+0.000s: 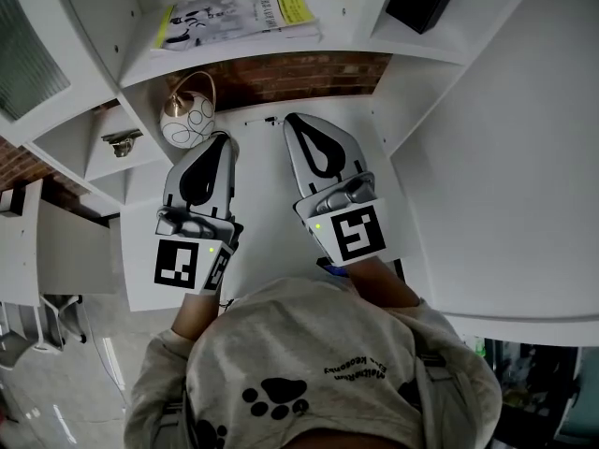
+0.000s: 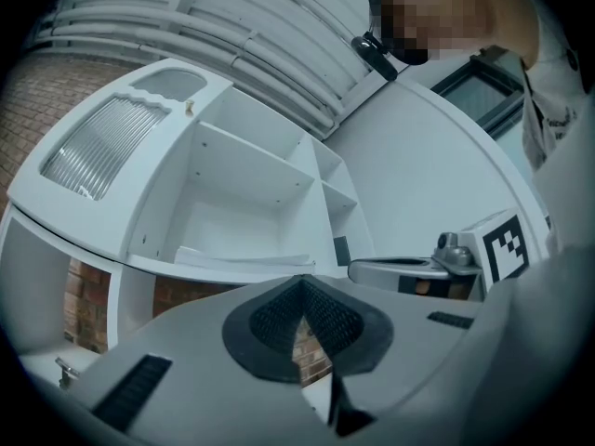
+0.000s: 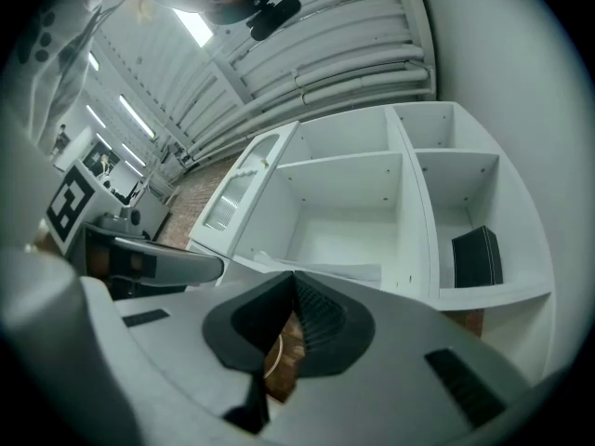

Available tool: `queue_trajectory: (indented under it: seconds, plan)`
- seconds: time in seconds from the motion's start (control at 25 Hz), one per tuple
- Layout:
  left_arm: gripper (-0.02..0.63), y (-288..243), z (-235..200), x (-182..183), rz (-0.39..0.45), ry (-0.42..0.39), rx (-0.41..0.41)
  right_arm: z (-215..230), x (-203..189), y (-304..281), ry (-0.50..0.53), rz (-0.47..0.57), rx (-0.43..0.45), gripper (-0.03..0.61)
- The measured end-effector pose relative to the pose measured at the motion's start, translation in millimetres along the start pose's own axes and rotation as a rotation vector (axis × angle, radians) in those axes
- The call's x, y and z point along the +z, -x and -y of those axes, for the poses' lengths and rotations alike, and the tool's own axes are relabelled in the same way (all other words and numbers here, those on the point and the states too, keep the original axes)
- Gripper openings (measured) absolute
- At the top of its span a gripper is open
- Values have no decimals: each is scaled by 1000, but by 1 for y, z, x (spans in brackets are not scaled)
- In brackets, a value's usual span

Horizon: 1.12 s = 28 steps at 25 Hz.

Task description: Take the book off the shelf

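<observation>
From the head view, the left gripper [image 1: 217, 148] and the right gripper [image 1: 301, 127] had their jaws shut tight on nothing, over the white bench [image 1: 267, 204]. The thin white book with a yellow patch [image 1: 239, 17] lay flat on the white shelf [image 1: 159, 68], untouched. In the left gripper view, the book showed above the shut jaws. In the right gripper view, a black box [image 3: 477, 258] stood in the next space.
</observation>
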<state>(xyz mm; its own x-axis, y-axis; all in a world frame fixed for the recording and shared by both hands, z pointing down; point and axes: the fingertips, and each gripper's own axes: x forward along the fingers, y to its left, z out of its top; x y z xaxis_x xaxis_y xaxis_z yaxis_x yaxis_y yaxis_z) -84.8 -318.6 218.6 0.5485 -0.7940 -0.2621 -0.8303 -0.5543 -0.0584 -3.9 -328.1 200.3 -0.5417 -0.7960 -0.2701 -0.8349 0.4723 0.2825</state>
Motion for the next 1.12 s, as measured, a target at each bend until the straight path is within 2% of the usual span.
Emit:
queue_trajectory:
  seconds: [0.2, 0.44, 0.84, 1.12]
  plan:
    - [9, -12, -12, 1, 10, 9, -7, 7, 5, -19, 118, 2, 26, 15]
    - [9, -24, -30, 4, 23, 7, -3, 12, 7, -39, 199, -12, 72, 15]
    - [9, -41, -52, 7, 24, -12, 7, 23, 3, -72, 361, -72, 134, 17]
    - [9, -52, -59, 7, 15, -33, 13, 22, -3, -90, 478, -139, 219, 17]
